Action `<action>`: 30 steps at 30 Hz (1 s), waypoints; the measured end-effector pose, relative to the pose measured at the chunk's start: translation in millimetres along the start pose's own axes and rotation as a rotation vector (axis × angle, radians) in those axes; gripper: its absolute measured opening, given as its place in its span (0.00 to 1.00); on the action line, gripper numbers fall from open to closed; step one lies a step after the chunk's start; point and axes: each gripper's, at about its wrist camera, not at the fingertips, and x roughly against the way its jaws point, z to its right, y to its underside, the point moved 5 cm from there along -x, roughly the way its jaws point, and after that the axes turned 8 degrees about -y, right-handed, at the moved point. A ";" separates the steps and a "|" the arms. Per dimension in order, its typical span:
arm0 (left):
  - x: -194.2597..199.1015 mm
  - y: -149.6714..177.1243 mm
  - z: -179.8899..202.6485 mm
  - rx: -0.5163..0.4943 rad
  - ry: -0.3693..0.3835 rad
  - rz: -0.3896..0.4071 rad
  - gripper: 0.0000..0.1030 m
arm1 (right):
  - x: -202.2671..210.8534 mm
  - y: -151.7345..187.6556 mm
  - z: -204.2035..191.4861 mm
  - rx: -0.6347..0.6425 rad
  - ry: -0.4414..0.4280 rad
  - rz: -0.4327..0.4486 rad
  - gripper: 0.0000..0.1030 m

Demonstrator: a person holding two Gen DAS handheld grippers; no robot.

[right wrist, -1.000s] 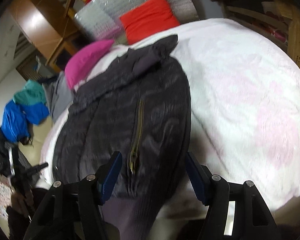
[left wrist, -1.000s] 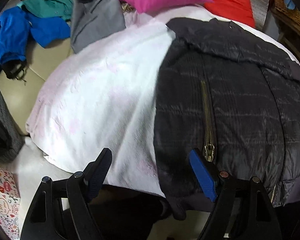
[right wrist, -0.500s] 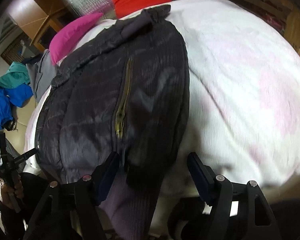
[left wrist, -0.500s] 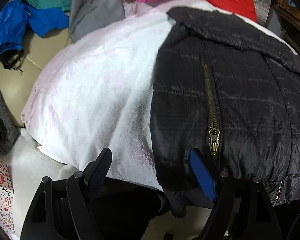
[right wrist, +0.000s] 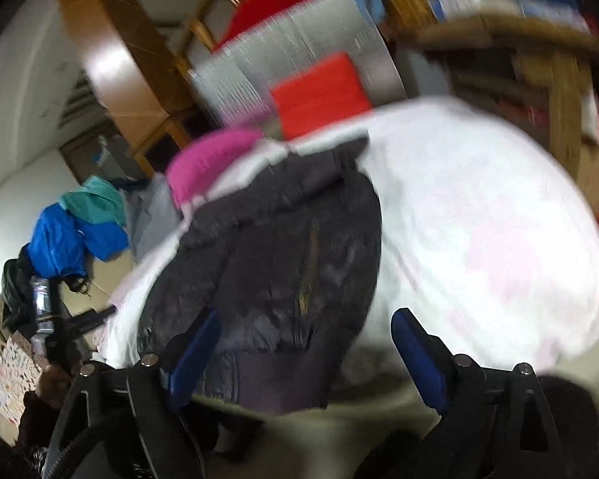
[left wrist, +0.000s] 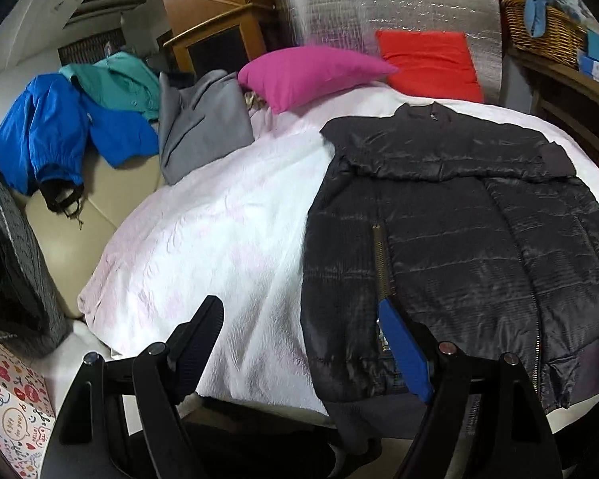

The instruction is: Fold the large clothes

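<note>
A black quilted jacket lies flat on the white bedspread, collar towards the pillows, one sleeve folded across its chest, hem hanging over the near edge. My left gripper is open and empty, just above the jacket's left hem corner. In the blurred right wrist view the same jacket lies on the bedspread. My right gripper is open and empty over the jacket's right hem.
A pink pillow and a red cushion lie at the head of the bed. A grey garment, a blue jacket and a teal garment are piled at the left. A wicker basket stands at the right.
Both grippers have lifted and pulled back from the jacket's hem, so more of the room shows. Both stay open. The jacket has not moved.
</note>
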 end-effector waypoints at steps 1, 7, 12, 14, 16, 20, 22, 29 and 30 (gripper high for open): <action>2.1 0.4 0.8 -0.004 -0.002 0.003 0.78 | -11.7 5.7 1.2 -0.009 0.018 -0.036 0.87; 1.4 -2.9 0.1 0.003 -0.005 -0.001 0.78 | -60.1 21.4 12.0 -0.097 0.087 -0.165 0.87; -1.3 -1.1 3.7 -0.002 0.000 -0.011 0.78 | -84.1 29.8 25.7 -0.159 0.181 -0.219 0.87; -2.1 -0.6 4.7 -0.003 0.001 -0.014 0.78 | -92.7 31.6 32.3 -0.182 0.202 -0.238 0.87; -2.0 -0.9 5.1 -0.003 -0.001 -0.014 0.78 | -99.7 34.7 35.9 -0.198 0.207 -0.253 0.87; -3.0 -1.2 4.9 0.002 -0.004 -0.016 0.78 | -114.0 42.1 38.9 -0.217 0.200 -0.298 0.80; -3.5 -0.4 4.6 0.003 -0.005 -0.018 0.78 | -114.2 41.4 33.6 -0.184 0.177 -0.297 0.59; -1.9 -1.3 5.9 -0.002 -0.009 -0.017 0.78 | -116.6 44.0 25.6 -0.151 0.149 -0.306 0.52; -1.4 -1.8 5.9 -0.002 -0.010 -0.014 0.78 | -116.7 43.8 26.0 -0.160 0.144 -0.306 0.52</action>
